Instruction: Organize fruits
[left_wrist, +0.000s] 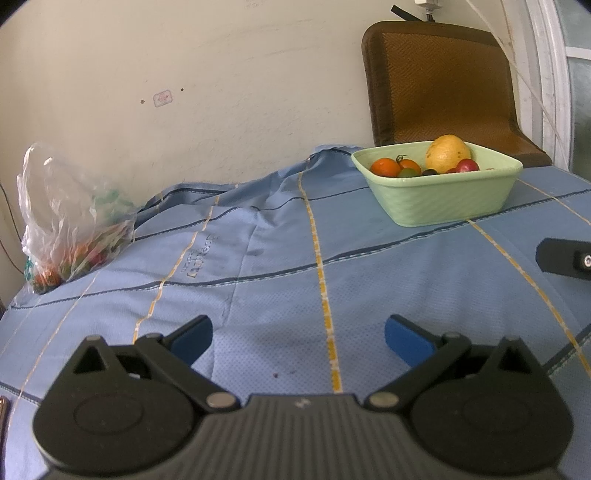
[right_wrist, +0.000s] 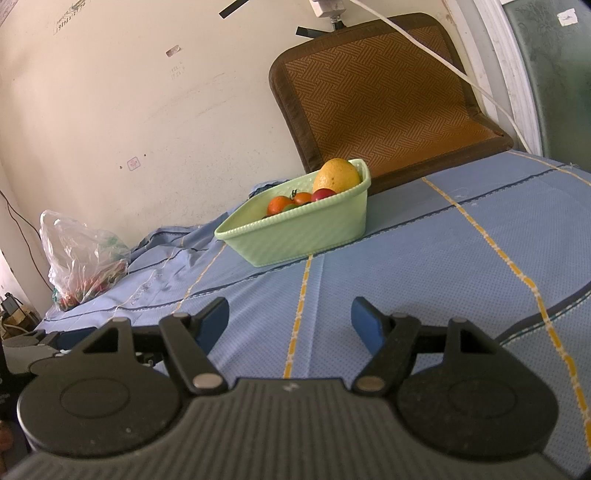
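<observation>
Pale green basket (left_wrist: 443, 199), rectangular, ribbed walls, upright on the blue striped cloth (left_wrist: 280, 258), open top. Inside the basket: yellow mango (left_wrist: 447, 152) at the far side, tallest item, rising above the rim; two orange tomatoes (left_wrist: 386, 167) toward the left; red tomato (left_wrist: 466, 165) just right of the mango's base; small green and dark fruits between them, partly hidden. Well left of the basket, against the wall: crumpled clear plastic bag (left_wrist: 70, 218), red and green fruit showing through its lower part
</observation>
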